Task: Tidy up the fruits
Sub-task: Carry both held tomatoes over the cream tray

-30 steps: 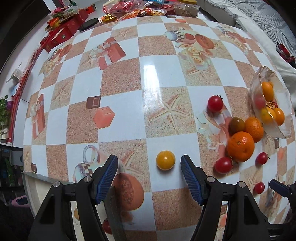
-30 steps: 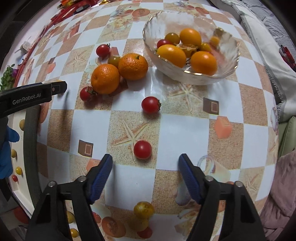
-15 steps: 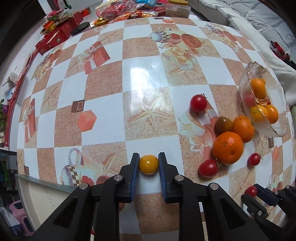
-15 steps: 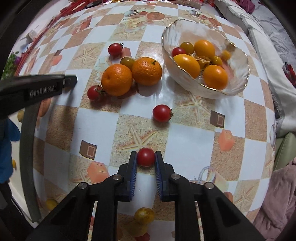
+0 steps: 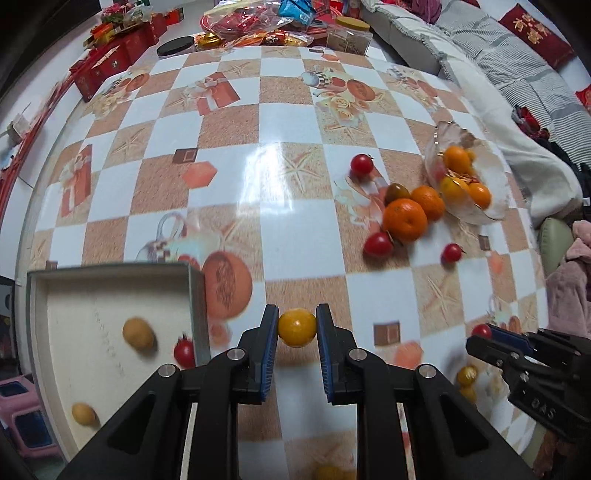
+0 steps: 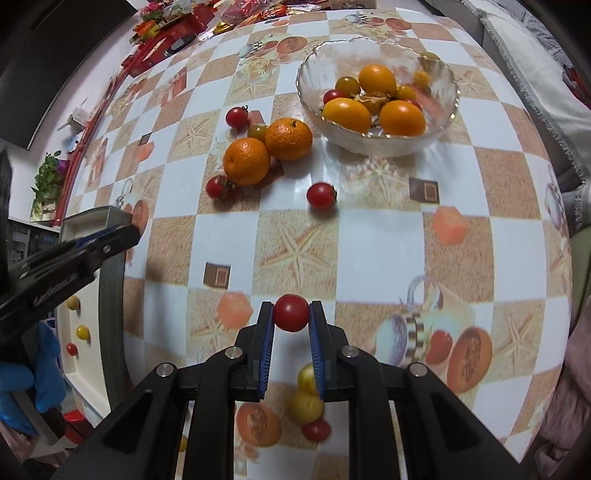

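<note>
My left gripper [image 5: 297, 328] is shut on a yellow cherry tomato [image 5: 297, 328] and holds it above the table, just right of a white box [image 5: 74, 325] with a few small tomatoes in it. My right gripper [image 6: 291, 314] is shut on a red cherry tomato [image 6: 291, 312], lifted off the table. Two oranges [image 6: 246, 161] and several red tomatoes [image 6: 320, 195] lie loose beside a glass bowl [image 6: 376, 142] of yellow and orange fruit. The bowl also shows in the left wrist view [image 5: 476, 216].
The checkered tablecloth [image 5: 240, 122] covers the table. Red gift boxes [image 5: 110, 62] and snack bags [image 5: 258, 26] crowd the far edge. A sofa with a grey blanket [image 5: 517, 74] lies to the right. More small tomatoes [image 6: 306, 402] lie under my right gripper.
Both grippers have lifted their tomatoes off the table and pulled back toward me. The white box has come into the left wrist view.
</note>
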